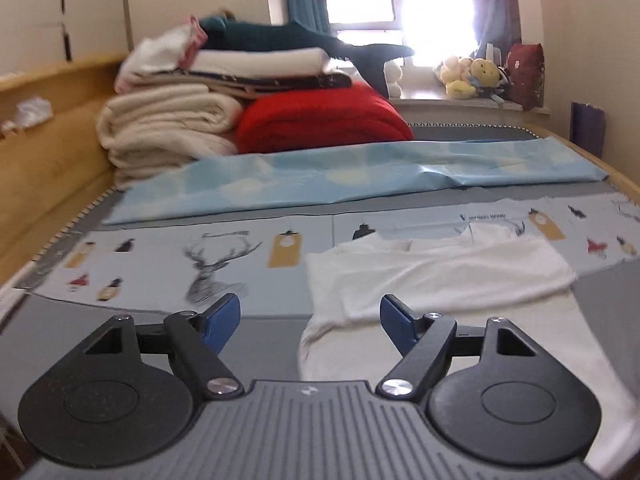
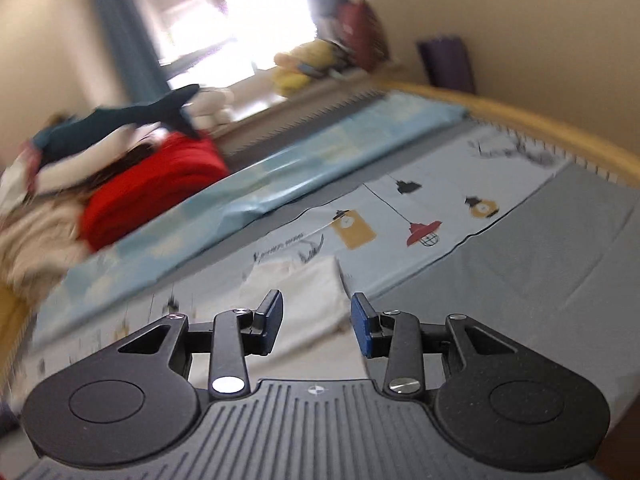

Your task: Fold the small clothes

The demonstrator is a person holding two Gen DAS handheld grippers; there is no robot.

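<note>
On the bed, white garment (image 1: 436, 272) lies partly folded, lower portion outstanding; left gripper (image 1: 310, 320) spread wide, right gripper (image 2: 316, 326) parted, both empty.

1. The white garment (image 1: 436, 276) runs under the left gripper's body and off the frame's right edge, so its near hem is hidden.
2. The right wrist view is smeared; the stacked bedding (image 2: 132, 196) shows only as colour patches.
3. The windowsill toys (image 2: 304, 64) are too blurred to identify.
</note>
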